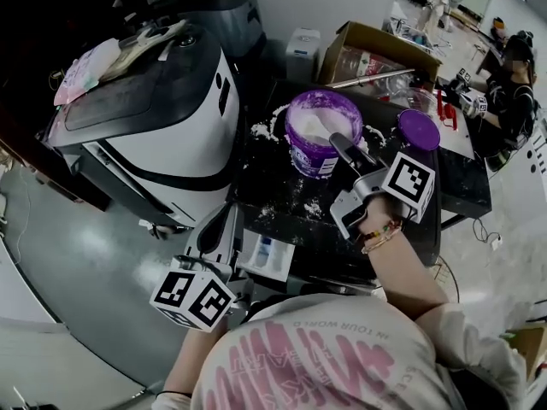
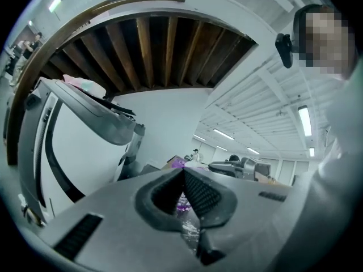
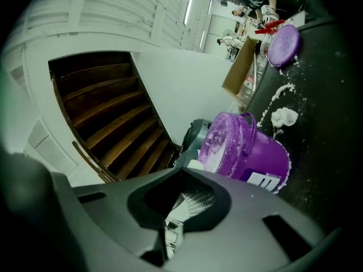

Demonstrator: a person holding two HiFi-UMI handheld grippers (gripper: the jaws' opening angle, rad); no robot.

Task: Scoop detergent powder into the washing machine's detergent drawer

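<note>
R gripper (image 1: pixel 336 142) has its tips at the rim of the purple tub (image 1: pixel 318 148), 12 o'clock from me. That fits: the powder's in there, so I'd call this the scooping stage. Its jaws are pressed together. Its own view shows smth white & ribbed in the hollow behind the tips; can't tell if it's a scoop handle or a powder-dusted pad.

L gripper (image 1: pixel 225 222) hangs at 7 o'clock of the tub, jaws closed too, nothing in them, prob. just waiting beside the detergent drawer (image 1: pixel 267 254). The drawer lies at 6 o'clock of the tub, by the near edge of the table (image 1: pixel 461 190). Lid (image 1: pixel 419 129) is off at 3 o'clock, washer (image 1: pixel 171 135) at 9.

Only the head view lets me make out the drawer. R gripper view shows a powder clump (image 3: pixel 283 117) between tub & lid close up.
</note>
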